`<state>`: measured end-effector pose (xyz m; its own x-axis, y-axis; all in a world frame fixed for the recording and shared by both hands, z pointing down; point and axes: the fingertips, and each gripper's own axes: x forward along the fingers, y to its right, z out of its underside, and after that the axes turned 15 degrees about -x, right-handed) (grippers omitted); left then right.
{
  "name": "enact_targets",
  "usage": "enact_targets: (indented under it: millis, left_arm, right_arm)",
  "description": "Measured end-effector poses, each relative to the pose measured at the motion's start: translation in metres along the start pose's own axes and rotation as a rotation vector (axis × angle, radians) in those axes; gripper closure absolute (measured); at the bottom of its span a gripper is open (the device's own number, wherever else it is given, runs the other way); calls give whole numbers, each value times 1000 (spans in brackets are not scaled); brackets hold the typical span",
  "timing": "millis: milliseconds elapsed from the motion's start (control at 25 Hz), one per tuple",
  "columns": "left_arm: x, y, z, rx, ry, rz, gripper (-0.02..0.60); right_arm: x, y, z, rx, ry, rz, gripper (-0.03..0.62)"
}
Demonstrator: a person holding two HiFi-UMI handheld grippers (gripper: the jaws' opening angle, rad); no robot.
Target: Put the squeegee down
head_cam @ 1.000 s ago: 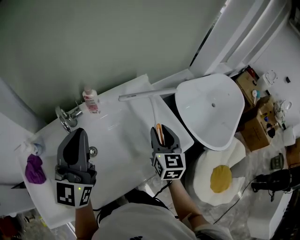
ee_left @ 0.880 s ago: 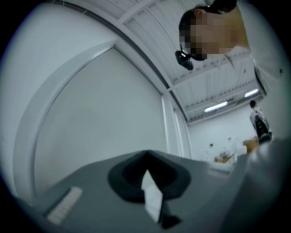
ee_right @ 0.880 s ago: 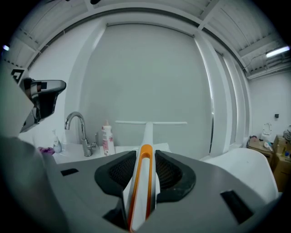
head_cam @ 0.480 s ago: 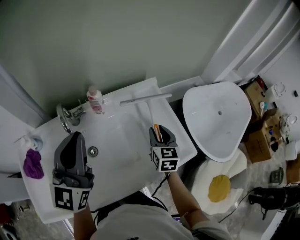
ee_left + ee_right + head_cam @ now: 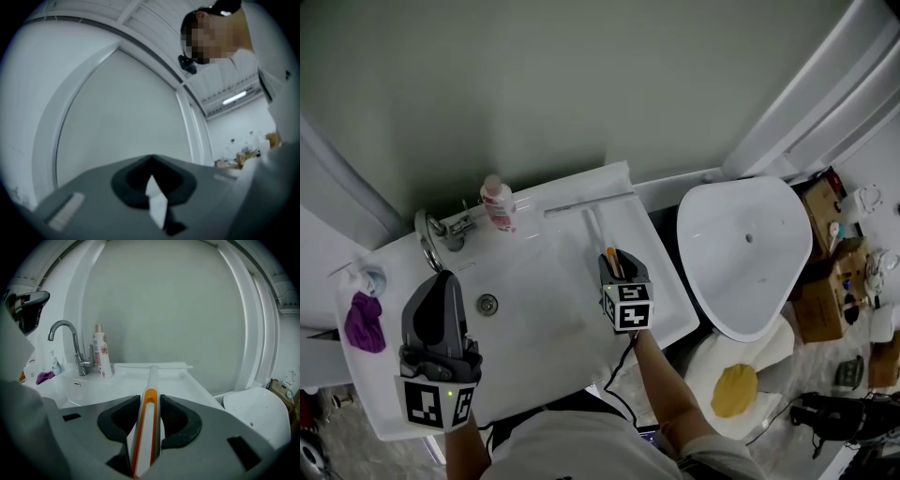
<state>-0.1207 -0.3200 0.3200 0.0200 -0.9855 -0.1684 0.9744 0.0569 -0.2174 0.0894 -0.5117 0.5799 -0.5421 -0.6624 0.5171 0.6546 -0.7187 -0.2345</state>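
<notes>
Squeegee [image 5: 592, 204] lower than before, handle [image 5: 151, 380] tight in right tongs [image 5: 616, 258]; left tongs [image 5: 441, 279] closed, empty.

Along sink [image 5: 670, 314] far edge: tap [image 5: 431, 239] at left, bottle [image 5: 499, 203] just right of it, squeegee [image 5: 589, 202] head farther right, handle running nearward into right gripper [image 5: 617, 260]. On sink's left end, cloth [image 5: 364, 322]. Right of sink, toilet [image 5: 745, 253]. Over near left, left gripper [image 5: 441, 286].
</notes>
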Motion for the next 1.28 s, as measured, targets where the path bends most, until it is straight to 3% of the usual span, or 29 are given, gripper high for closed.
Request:
enact_targets:
  millis: [640, 1280]
  left_arm:
    - [2, -17, 12, 8, -31, -67, 575]
    - [-6, -24, 13, 9, -41, -78, 575]
  right_arm:
    - [49, -2, 24, -46, -114, -79, 461]
    - [59, -5, 33, -121, -205, -47, 456]
